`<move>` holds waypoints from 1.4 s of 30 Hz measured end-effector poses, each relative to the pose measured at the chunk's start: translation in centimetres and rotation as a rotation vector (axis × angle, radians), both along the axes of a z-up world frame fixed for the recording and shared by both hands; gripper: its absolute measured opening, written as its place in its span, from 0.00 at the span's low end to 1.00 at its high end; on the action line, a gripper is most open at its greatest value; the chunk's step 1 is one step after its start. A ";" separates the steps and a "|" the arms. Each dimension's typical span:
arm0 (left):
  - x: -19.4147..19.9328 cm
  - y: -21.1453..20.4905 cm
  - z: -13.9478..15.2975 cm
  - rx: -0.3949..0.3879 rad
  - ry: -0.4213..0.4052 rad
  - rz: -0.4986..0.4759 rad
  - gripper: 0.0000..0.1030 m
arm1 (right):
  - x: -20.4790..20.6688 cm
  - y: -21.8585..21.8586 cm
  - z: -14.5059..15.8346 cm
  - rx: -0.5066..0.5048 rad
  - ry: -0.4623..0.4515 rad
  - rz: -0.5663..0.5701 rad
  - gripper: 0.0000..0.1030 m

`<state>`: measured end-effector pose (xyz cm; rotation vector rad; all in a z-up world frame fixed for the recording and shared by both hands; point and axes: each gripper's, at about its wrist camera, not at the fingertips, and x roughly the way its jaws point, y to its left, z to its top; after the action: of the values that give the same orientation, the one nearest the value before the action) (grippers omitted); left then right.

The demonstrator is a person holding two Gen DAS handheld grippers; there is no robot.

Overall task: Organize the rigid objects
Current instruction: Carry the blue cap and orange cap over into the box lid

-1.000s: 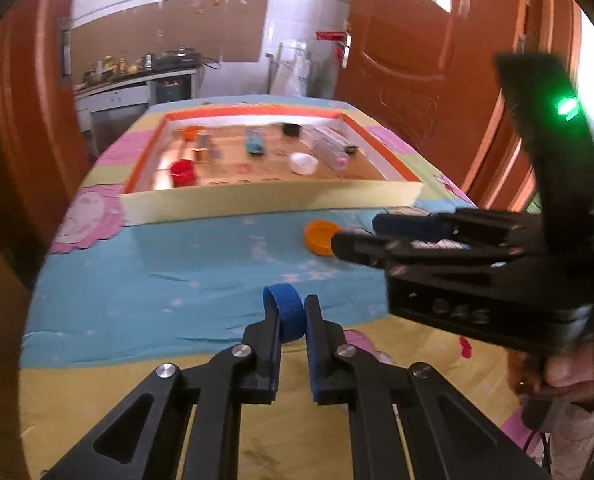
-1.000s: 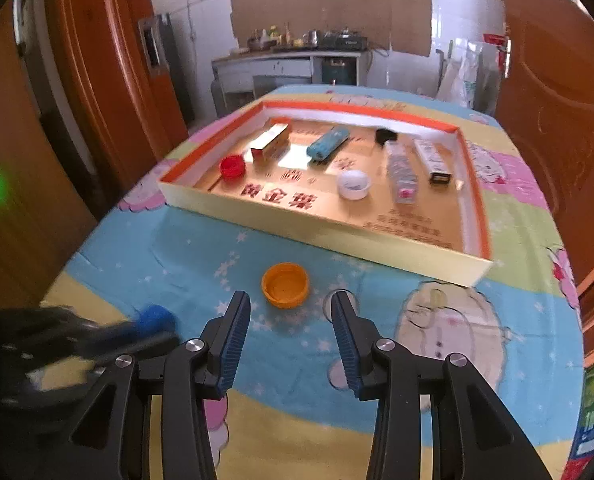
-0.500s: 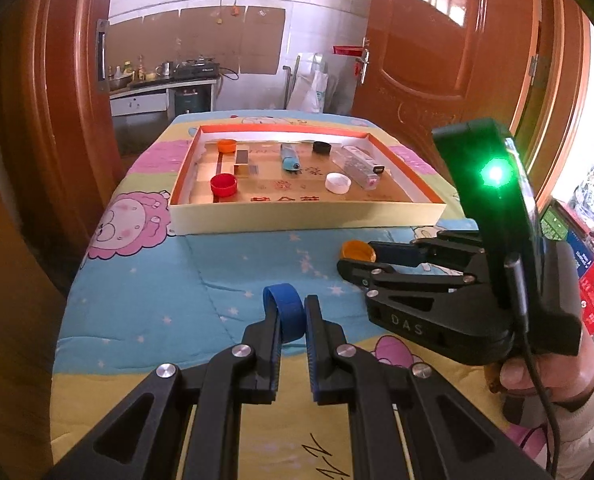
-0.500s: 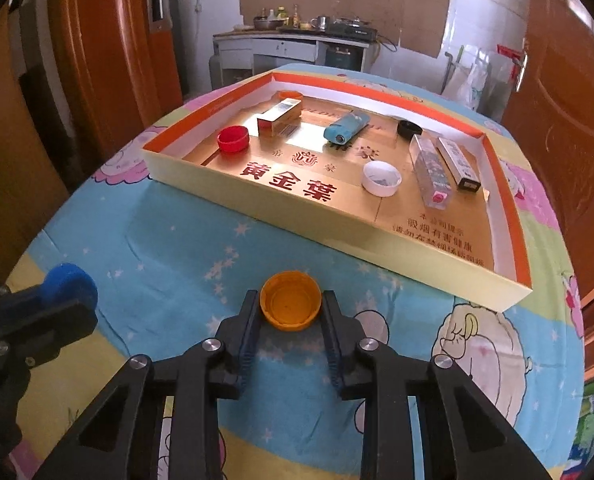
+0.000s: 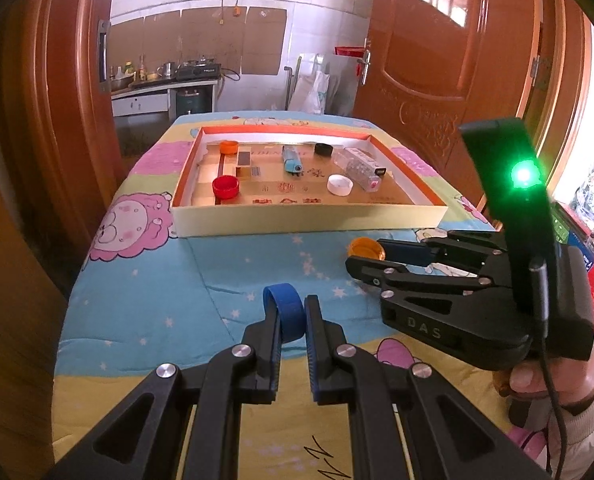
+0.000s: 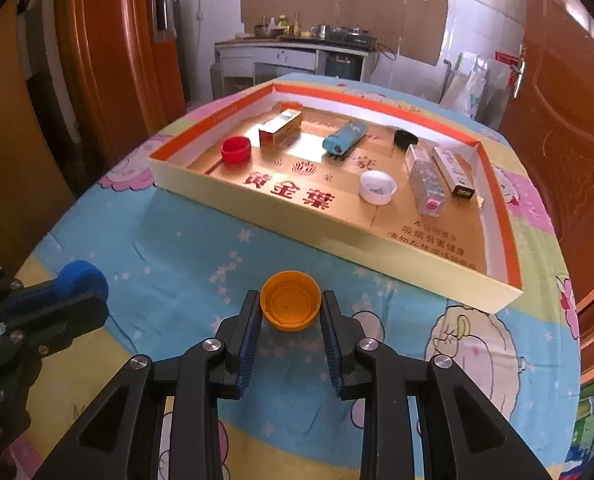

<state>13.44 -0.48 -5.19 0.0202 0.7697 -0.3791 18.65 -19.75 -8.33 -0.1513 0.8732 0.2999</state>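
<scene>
My left gripper (image 5: 291,312) is shut on a blue bottle cap (image 5: 287,310), held on edge above the cartoon-print cloth. From the right wrist view that blue cap (image 6: 82,280) shows at the far left, clamped in black fingers. My right gripper (image 6: 291,310) is shut on an orange bottle cap (image 6: 291,306), open side up, both pads against its rim, low over the blue part of the cloth. In the left wrist view the orange cap (image 5: 365,247) peeks out at the tips of the right gripper (image 5: 371,254). The shallow cardboard tray (image 6: 297,216) lies beyond.
The tray (image 5: 309,220) holds a red cap (image 6: 236,149), a white cap (image 6: 377,187), a black cap (image 6: 405,138), an orange cap (image 5: 229,146), a gold box (image 6: 280,128), a blue lighter (image 6: 345,138), a small clear bottle (image 6: 425,182) and a white box (image 6: 453,170). Wooden doors flank the table.
My right gripper has moved forward and down around the orange cap and its jaws have shut on it. My left gripper has kept its hold on the blue cap, almost still.
</scene>
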 end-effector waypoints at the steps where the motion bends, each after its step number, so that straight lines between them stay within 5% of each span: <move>1: 0.0 0.0 0.1 0.000 -0.003 0.000 0.11 | -0.2 -0.1 0.3 0.006 -0.005 -0.001 0.29; 24: 4.4 -2.5 4.9 0.036 -0.156 0.077 0.11 | -1.4 -4.6 6.8 0.058 -0.186 -0.170 0.29; 42: 9.7 -5.1 5.7 0.058 -0.213 0.135 0.11 | 2.4 -6.7 7.6 0.099 -0.225 -0.253 0.29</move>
<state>23.14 -5.56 0.53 0.0616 0.5672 -0.2222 21.09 -26.41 -0.73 0.0180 0.6448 0.0860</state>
